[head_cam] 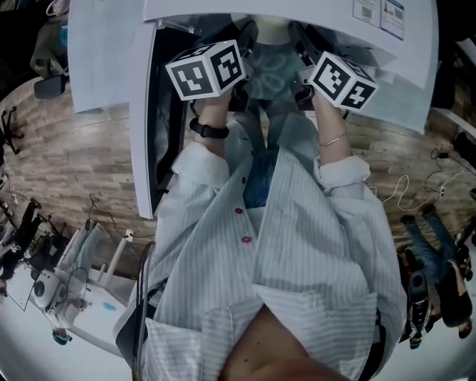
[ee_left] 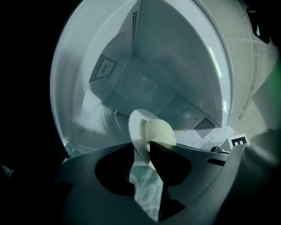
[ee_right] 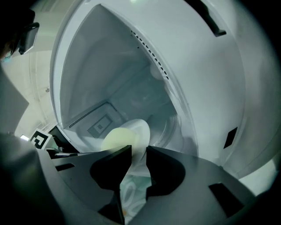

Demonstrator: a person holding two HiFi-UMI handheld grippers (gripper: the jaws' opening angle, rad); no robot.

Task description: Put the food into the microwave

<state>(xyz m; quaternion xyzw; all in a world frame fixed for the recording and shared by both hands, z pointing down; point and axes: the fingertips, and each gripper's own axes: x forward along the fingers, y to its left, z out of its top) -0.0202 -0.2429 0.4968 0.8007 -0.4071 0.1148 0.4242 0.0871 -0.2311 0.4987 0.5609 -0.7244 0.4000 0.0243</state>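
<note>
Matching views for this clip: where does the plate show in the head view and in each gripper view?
Head view: plate at top centre, at the mouth of the microwave.
Left gripper view: plate at lower centre, its rim between the jaws.
Right gripper view: plate at lower centre, its rim between the jaws.
Shared landmark: the white microwave, open ahead of the plate in all three.
</note>
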